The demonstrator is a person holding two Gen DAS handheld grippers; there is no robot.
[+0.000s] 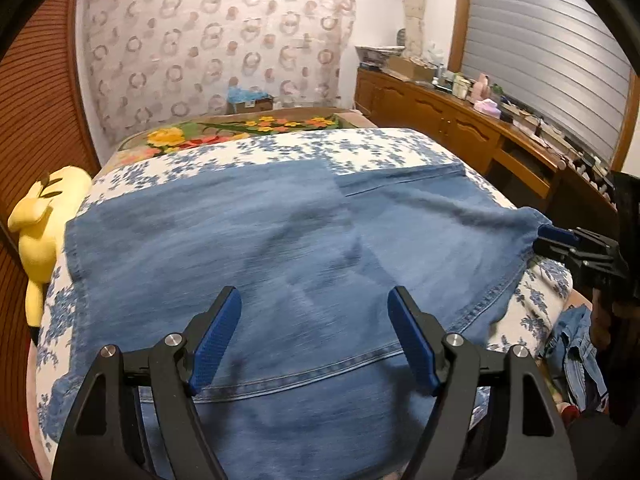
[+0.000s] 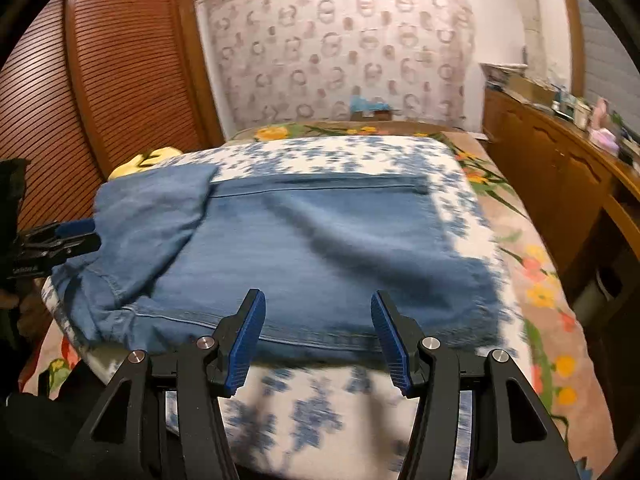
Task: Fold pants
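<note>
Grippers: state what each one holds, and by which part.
Nothing is held. The left gripper is open over the jeans, and the right gripper is open at their near hem, clamping no fabric.

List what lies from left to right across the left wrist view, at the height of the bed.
Yellow plush toy → blue jeans spread on the floral bedspread → the right tongs at the jeans' right corner → wooden sideboard along the right wall.
</note>
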